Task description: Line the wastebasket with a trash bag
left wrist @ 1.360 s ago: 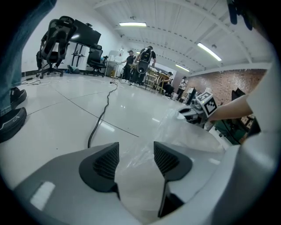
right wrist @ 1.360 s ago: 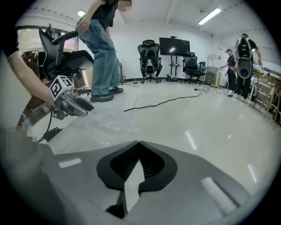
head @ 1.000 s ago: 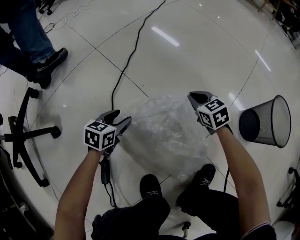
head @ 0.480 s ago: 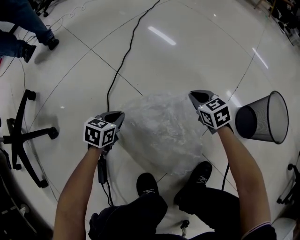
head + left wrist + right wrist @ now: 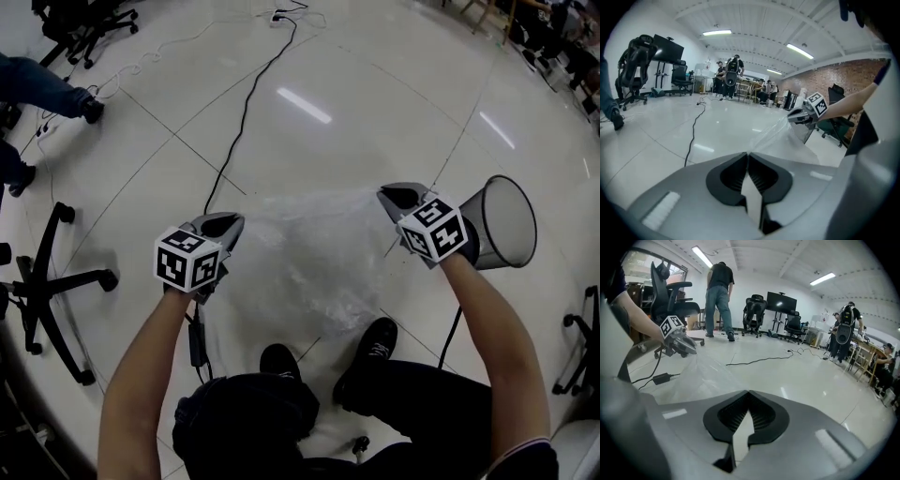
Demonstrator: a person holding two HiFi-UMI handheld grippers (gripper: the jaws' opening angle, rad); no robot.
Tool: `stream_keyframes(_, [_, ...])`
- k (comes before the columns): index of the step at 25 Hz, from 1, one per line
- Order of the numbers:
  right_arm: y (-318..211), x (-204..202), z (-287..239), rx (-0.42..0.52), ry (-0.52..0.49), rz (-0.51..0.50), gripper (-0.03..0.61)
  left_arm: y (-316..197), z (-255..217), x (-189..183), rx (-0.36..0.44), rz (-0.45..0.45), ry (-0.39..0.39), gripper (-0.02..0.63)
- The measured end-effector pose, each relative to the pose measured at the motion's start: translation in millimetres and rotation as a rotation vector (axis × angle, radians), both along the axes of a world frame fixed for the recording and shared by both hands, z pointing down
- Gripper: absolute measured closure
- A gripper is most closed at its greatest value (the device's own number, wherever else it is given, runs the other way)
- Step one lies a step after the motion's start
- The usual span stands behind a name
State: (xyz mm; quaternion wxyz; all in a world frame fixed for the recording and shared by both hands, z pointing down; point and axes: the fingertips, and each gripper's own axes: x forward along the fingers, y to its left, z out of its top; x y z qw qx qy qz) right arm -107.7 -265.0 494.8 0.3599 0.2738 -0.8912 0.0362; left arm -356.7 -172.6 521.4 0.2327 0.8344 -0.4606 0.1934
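Your left tool (image 5: 229, 223) and right tool (image 5: 391, 196) are both clamped shut on the top edge of the trash bag (image 5: 309, 258), which hangs stretched between them over the floor (image 5: 375, 103). The wastebasket (image 5: 502, 220) sits just past your right tool. I'd keep the mouth pulled wide, swing it over the rim and feed the bottom in first, that thin plastic probably tears easy

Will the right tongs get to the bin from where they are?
Probably yes: the bin stands just beside the right tongs and nothing looks in the way, though those tongs are shut on the bag.
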Motion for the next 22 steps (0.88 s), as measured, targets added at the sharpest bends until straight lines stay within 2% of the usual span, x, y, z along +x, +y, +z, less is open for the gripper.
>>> stream_keyframes(5, [26.6,30.7,-51.2,0.058,-0.016,0.009,0.577,0.2,-56.6,29.3,0.085,0.059,-0.014,0.601])
stream_keyframes(10, [54.2,69.2,-96.4,0.117,-0.063,0.072,0.577,5.9,-110.8,60.9,0.162,0.119,-0.03,0.601])
stream_keyframes(22, [122.0,151.1,-181.7,0.234,-0.182,0.181,0.577,38.1,-216.2,144.5,0.291,0.239,-0.078,0.601])
